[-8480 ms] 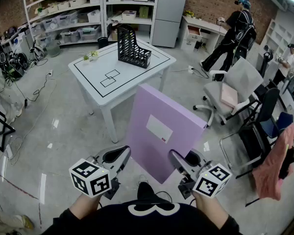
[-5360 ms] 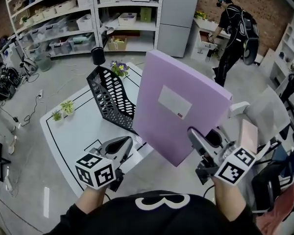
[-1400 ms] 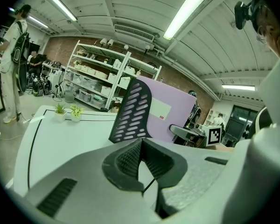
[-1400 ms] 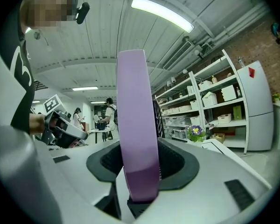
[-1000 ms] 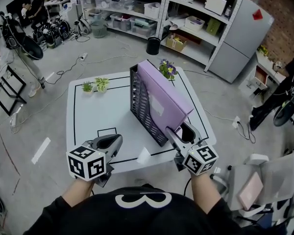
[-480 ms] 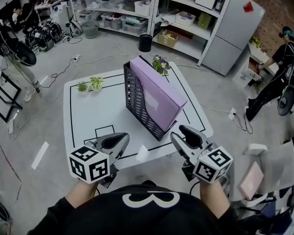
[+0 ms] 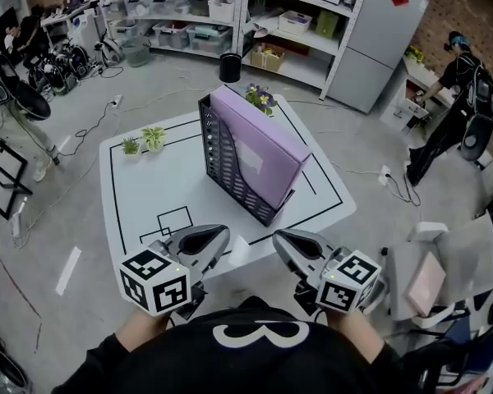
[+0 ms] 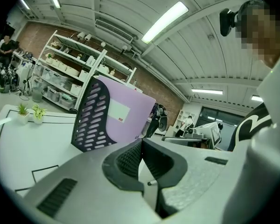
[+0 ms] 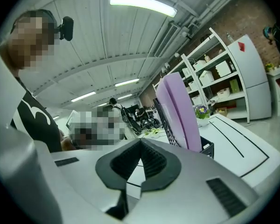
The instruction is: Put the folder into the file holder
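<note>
The folder (image 7: 259,158) stands in the file holder (image 7: 220,164) on the worktop (image 7: 148,199), projecting above its walls. The left tool (image 7: 220,233) is fully closed and empty, and the right tool (image 7: 279,237) has just closed on nothing. The tall load is probably top-heavy, so a knock could tip the holder.

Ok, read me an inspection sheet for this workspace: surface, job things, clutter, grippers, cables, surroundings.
Surface: white table with black outlines marked on it.
Job's things: purple folder stands in the black holder.
Clutter: two small plants; flowers behind the holder.
Grippers: left gripper shut, empty; right gripper fingers have just closed, nothing between them. Both are apart from the holder.
Cables: floor cable loose left of the table; socket with a lead at right.
Surroundings: shelves with bins, fridge, person, chair.
</note>
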`<state>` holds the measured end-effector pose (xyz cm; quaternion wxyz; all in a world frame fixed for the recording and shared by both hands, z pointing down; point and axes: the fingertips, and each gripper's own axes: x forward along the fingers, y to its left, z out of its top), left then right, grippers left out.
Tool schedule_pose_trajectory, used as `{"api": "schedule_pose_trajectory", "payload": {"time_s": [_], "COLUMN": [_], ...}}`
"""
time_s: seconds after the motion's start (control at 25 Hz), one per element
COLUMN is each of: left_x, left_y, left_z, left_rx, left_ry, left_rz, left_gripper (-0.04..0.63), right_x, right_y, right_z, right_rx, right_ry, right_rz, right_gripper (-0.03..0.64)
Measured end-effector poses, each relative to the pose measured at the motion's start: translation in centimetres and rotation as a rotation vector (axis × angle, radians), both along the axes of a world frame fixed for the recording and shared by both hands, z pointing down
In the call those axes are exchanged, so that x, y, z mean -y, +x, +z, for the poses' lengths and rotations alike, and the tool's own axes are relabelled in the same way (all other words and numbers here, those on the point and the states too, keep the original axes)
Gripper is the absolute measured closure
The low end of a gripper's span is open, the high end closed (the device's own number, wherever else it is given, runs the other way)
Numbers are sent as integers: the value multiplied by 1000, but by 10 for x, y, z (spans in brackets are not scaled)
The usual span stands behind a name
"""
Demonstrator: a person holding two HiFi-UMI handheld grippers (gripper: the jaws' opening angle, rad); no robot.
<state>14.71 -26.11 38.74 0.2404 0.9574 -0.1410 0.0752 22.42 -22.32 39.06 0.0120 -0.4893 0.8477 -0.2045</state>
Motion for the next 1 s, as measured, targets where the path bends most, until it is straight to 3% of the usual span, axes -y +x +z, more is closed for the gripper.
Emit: {"api": "schedule_pose_trajectory", "payload": {"time_s": [0.52, 1.0], "left_x": [-25, -27], "left_y": [-3, -3], "left_z": [3, 17], "left_rx": [2, 59], "left_ry": [53, 75], "left_rz": [88, 92], "left_gripper": [591, 591], "right_x": [-15, -15], "right_y": [-13, -13], "right_z": [10, 16], "right_rx": [-32, -21], "right_ry": [21, 31], "right_rz": [54, 58], "right_gripper": [614, 614]}}
